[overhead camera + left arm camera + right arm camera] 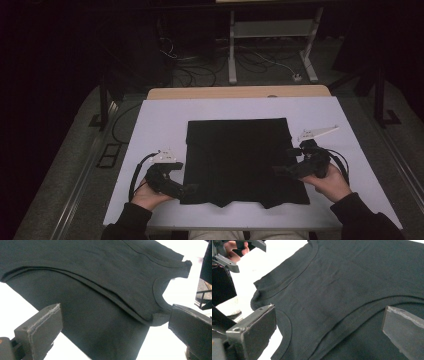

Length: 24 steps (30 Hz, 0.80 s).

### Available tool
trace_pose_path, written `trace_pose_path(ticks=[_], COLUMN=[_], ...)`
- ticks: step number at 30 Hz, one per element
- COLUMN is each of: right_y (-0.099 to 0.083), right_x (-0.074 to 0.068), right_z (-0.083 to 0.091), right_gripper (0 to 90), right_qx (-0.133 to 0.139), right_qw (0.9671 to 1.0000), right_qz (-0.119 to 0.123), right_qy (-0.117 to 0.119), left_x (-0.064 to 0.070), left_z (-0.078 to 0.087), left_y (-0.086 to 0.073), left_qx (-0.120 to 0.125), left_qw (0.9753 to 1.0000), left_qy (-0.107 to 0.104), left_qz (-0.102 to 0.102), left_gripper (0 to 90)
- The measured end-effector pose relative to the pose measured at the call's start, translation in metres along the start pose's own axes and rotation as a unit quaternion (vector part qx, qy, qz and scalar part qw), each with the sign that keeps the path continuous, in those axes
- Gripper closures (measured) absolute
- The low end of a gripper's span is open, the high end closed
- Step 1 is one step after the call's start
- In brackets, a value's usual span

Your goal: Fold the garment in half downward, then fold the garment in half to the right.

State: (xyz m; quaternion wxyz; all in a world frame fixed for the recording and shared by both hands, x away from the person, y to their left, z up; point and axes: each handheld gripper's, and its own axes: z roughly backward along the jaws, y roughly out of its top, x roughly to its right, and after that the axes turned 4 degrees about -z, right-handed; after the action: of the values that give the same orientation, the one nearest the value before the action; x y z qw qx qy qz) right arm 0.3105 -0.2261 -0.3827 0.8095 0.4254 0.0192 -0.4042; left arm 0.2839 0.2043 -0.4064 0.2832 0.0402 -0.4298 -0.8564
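Note:
A black T-shirt [240, 160] lies flat on the white table [160, 120], folded into a rectangle with its neckline toward the near edge. My left gripper [183, 177] sits at the shirt's near left corner, open, its jaws on either side of the fabric edge. In the left gripper view the left gripper [116, 327] spans the folded hem and collar of the T-shirt [100, 290]. My right gripper [286, 161] stands open over the shirt's right edge. The right gripper view has the right gripper [329, 332] above the T-shirt [352, 285], with nothing pinched.
A strip of wooden tabletop [240, 92] runs along the far edge of the white surface. Beyond it on the floor stand a white metal frame [272, 35] and several cables [200, 65]. A dark stand [104, 105] is at the left.

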Motion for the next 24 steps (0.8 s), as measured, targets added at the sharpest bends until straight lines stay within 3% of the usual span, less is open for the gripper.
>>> trace_pose_path(ticks=[24], right_y=[0.05], right_x=[-0.004], right_z=[-0.029], right_gripper=[0.0], right_qx=[0.004], right_qw=[0.9994], right_qz=[0.035], right_qy=[-0.001], left_x=[-0.005], left_z=[0.01], left_y=[-0.013], left_qx=[0.011], left_qw=[0.9997], left_qy=[0.022], left_qz=[0.007], left_gripper=[0.0])
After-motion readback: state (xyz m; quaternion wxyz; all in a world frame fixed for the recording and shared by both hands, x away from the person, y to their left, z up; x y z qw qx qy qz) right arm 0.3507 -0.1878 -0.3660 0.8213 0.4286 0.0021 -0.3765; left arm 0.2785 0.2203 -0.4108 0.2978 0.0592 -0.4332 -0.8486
